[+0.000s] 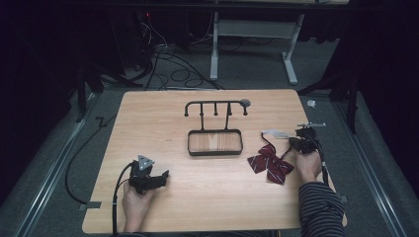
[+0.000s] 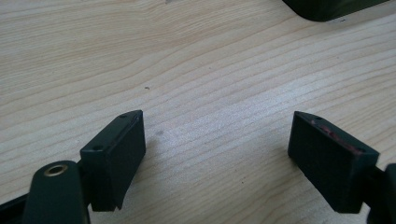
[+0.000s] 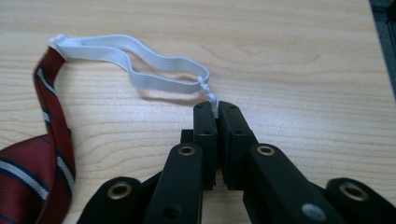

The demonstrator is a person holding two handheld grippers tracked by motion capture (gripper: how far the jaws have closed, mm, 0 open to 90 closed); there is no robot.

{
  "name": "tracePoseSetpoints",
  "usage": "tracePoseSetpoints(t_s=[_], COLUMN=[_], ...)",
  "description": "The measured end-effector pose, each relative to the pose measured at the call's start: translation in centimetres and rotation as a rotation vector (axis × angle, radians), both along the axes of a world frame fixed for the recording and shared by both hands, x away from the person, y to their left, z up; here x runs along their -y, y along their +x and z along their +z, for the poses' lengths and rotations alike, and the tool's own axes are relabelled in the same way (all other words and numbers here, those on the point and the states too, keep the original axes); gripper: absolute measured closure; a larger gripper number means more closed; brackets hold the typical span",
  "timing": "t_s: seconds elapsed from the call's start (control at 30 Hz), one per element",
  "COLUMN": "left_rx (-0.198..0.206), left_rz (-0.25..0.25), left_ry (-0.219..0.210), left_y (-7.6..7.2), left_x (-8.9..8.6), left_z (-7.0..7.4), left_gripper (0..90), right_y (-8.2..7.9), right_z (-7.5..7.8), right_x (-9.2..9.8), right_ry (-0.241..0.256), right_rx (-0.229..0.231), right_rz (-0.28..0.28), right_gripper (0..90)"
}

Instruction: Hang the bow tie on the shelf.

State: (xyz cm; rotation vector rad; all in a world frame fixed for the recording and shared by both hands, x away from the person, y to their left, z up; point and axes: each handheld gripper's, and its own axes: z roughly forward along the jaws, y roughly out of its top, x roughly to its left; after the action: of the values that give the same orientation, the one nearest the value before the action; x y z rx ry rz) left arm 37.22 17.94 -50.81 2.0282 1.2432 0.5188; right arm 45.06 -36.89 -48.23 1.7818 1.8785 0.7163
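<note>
Your right claw [image 3: 217, 112] is closed on the tip of the white elastic strap [image 3: 140, 60] of the bow tie [image 1: 269, 164], pinching the small plastic clasp at the strap's free end. In the right claw view the strap loops away from the jaws across the counter [image 1: 163, 123] to the tie's knot, and it looks slack. Holding it by the clasp end probably makes sense: that gives you a loop you could slip over something, while the striped red fabric stays flat and undisturbed.

The bow tie lies on the right side of the counter, just beside your right hand [image 1: 308, 165] and near the right end of the black tray [image 1: 215, 142]. Behind the tray rises a black rack with hooks [image 1: 216, 106], all bare. A likely aim is hanging the tie there, though that is a guess.

Your right hand rests low at the counter's edge, forearm coming in from the bottom, claw pointing away from you.

Your left claw [image 2: 217, 154] is wide open with nothing between the jaws, hovering over bare wood at front left, well apart from the tie. Left hand [image 1: 137, 202] sits relaxed, claw angled toward the tray.
</note>
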Motion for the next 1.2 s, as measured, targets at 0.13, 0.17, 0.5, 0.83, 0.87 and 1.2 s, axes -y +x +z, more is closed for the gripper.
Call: tracePoseSetpoints(t_s=[0.13,0.17,0.5,0.83,0.87,1.2], left_rx=[0.0,-0.001,0.0,0.001,0.001,0.001], left_rz=[0.0,0.0,0.0,0.007,0.007,0.007], left_ry=[0.0,0.001,0.001,-0.002,-0.002,-0.002], left_y=[0.0,0.0,0.0,0.1,0.1,0.1], left_x=[0.0,0.0,0.0,0.0,0.0,0.0], left_z=[0.0,0.0,0.0,0.0,0.0,0.0], left_gripper=[19.5,19.5,19.5,19.8,19.8,19.8], right_y=[-0.8,-1.1,-2.7,-5.0,-5.0,-6.1], right_z=[1.2,1.7,4.4,9.0,9.0,11.0], right_x=[-0.4,-0.6,-1.4,-3.5,-3.5,-4.9], right_ry=[-0.009,-0.019,-0.027,-0.03,-0.03,-0.014], right_rx=[0.059,0.076,0.169,0.269,0.269,0.31], right_rz=[0.038,0.055,0.135,0.276,0.276,0.361], right_gripper=[88.6,88.7,88.8,88.8,88.8,88.9])
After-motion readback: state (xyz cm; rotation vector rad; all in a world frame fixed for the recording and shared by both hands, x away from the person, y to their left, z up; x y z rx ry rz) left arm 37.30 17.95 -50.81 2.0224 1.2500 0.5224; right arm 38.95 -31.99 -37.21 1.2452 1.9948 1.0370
